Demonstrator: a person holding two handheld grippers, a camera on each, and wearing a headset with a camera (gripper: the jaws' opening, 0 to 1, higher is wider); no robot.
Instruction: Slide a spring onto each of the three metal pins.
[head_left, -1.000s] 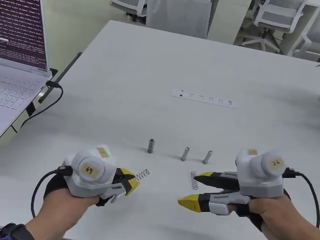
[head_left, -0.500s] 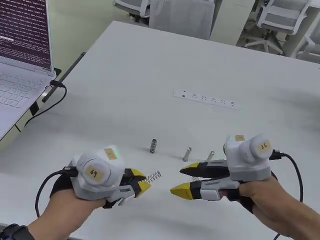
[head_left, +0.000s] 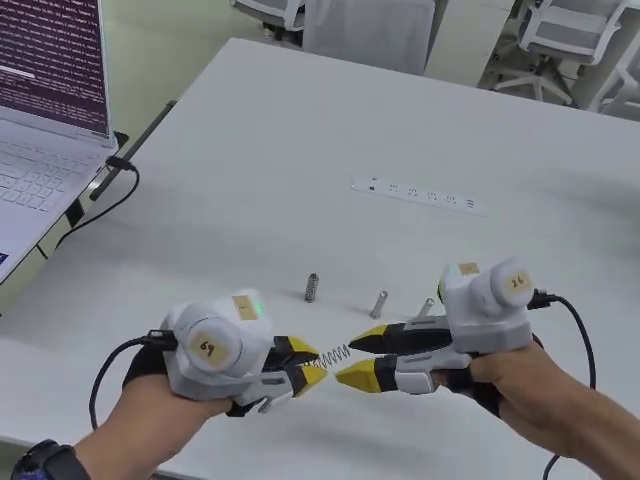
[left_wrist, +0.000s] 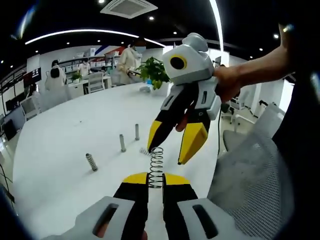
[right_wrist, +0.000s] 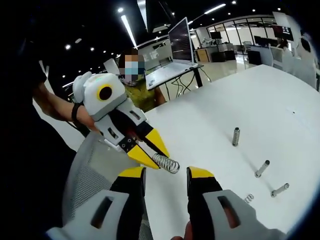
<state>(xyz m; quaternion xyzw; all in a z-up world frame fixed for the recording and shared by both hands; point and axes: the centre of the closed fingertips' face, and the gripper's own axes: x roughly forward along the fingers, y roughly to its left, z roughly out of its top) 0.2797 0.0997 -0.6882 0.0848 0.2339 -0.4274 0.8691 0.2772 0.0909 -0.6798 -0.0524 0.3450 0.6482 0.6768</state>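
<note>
While the left gripper (head_left: 312, 366) was clamped on one end of a spring (head_left: 334, 354), the rest of that coil projected straight out past its yellow tips toward the right gripper (head_left: 352, 360). I held the right gripper with its jaws apart. The free end of the spring lay at the mouth of those parted jaws, just beside one yellow tip; I could not tell whether it touched.

My left hand (head_left: 150, 415) and right hand (head_left: 520, 385) gripped the tool bodies from behind. Both tools were roughly level, nose to nose, and clear of the white table (head_left: 250, 150), near its front edge.

Beyond the tips, three metal pins stood upright in a row on the table:
- The left-most pin (head_left: 311, 287) carried a fitted spring (left_wrist: 91, 162) along its length.
- The middle pin (head_left: 379, 303) was bare.
- The right-most pin (head_left: 427, 306) was bare, and in the head view it stood just behind the upper jaw of the right gripper.

A loose spring (left_wrist: 144, 151) lay flat on the table near the two bare pins. A power strip (head_left: 420, 196) lay farther back, and an open laptop (head_left: 40, 100) sat at the far left.
</note>
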